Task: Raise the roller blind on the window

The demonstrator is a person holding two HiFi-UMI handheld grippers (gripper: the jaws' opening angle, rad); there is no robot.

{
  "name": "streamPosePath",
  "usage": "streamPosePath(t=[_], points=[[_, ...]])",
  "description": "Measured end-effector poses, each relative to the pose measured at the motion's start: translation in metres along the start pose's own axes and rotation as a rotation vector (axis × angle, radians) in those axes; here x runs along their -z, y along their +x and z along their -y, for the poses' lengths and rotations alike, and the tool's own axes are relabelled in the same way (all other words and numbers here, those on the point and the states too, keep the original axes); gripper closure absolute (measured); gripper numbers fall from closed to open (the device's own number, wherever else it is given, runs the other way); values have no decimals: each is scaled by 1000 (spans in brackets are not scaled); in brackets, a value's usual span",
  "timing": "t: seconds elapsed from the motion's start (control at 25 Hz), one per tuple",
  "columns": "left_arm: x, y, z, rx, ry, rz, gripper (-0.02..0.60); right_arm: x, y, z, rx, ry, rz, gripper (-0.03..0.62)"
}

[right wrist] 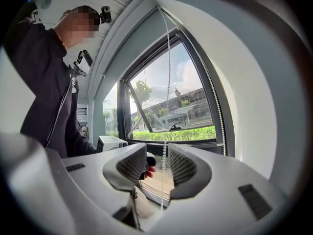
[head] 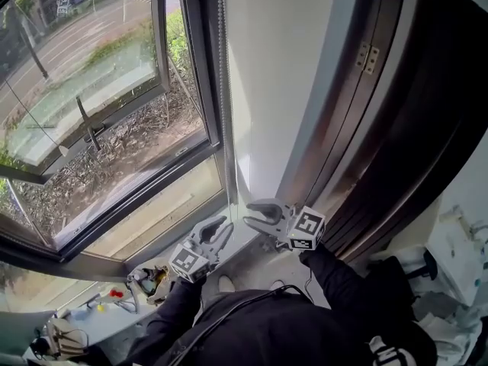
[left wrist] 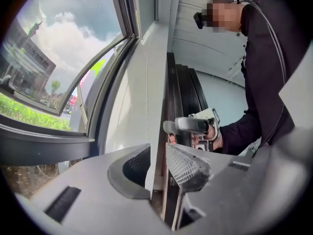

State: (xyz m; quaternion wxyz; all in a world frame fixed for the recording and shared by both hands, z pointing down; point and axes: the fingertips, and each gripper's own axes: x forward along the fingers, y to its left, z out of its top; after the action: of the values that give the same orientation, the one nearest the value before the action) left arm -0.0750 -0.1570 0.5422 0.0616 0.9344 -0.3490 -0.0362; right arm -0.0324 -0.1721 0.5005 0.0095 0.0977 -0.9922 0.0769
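A white bead chain [head: 222, 67] hangs down beside the dark window frame [head: 194, 59]. In the right gripper view the chain [right wrist: 164, 153] runs between the jaws of my right gripper [right wrist: 164, 156]. The pads stand apart from the chain on both sides, so that gripper is open. My left gripper [head: 220, 228] is just left of and below the right gripper [head: 255, 213], near the sill. The left gripper's [left wrist: 157, 154] jaws show a narrow gap, and I see nothing pressed between them. A second strand [right wrist: 215, 106] follows the frame. No blind fabric shows over the glass.
The tilted window sash [head: 91, 90] opens outward over a gravel roof. A white wall reveal [head: 282, 67] and a dark frame with a hinge [head: 369, 58] stand to the right. Small tools and clutter [head: 145, 280] lie at the lower left. The person's dark sleeves [head: 335, 280] fill the foreground.
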Motion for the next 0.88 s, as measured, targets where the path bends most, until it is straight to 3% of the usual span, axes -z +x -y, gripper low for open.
streamPosePath(t=[0.2, 0.4, 0.68, 0.88], points=[[-47, -13, -3, -69, -7, 99, 508, -16, -8, 1, 62, -20, 58, 580], [-66, -19, 10, -111, -23, 104, 573, -26, -4, -15, 88, -7, 68, 586], [-57, -26, 30, -147, -15, 51, 575, -27, -2, -39, 83, 9, 55, 591], [-50, -29, 43, -108, -80, 42, 575, -17, -6, -53, 70, 17, 46, 592]])
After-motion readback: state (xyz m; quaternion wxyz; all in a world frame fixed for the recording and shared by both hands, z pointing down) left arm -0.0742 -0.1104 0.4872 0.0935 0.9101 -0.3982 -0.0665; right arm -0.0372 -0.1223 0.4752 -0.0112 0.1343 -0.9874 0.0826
